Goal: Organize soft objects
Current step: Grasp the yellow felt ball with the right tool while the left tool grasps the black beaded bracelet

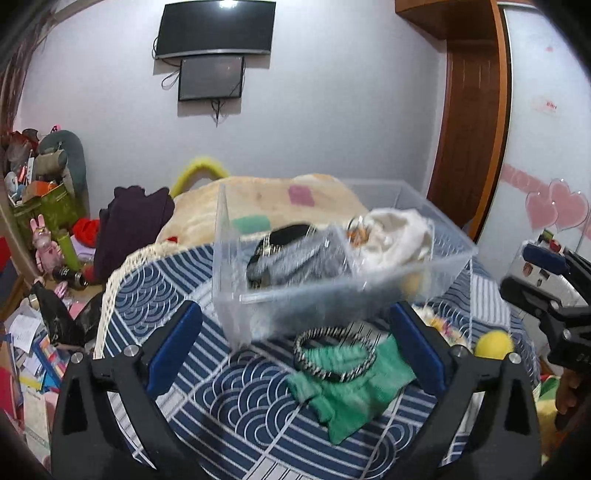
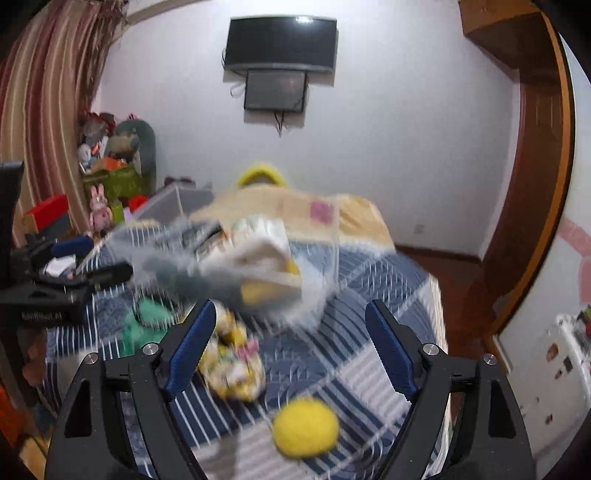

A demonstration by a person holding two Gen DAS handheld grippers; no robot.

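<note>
The green cloth (image 1: pixel 351 384) lay crumpled on the blue patterned bedspread (image 1: pixel 207 398), a striped hair band (image 1: pixel 332 354) atop it, just before the clear bin (image 1: pixel 343 258). Both the left gripper (image 1: pixel 295 350) and right gripper (image 2: pixel 291 347) gaped wide, empty. Limp and light, it would likely pinch best at a raised fold.

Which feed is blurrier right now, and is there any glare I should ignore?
Right wrist view: heavy motion blur smears the clear bin and yellow ball. Left wrist view: milder blur, green cloth and bin readable. Both views: ceiling-light glare on the TV, fisheye bending at the edges.
</note>
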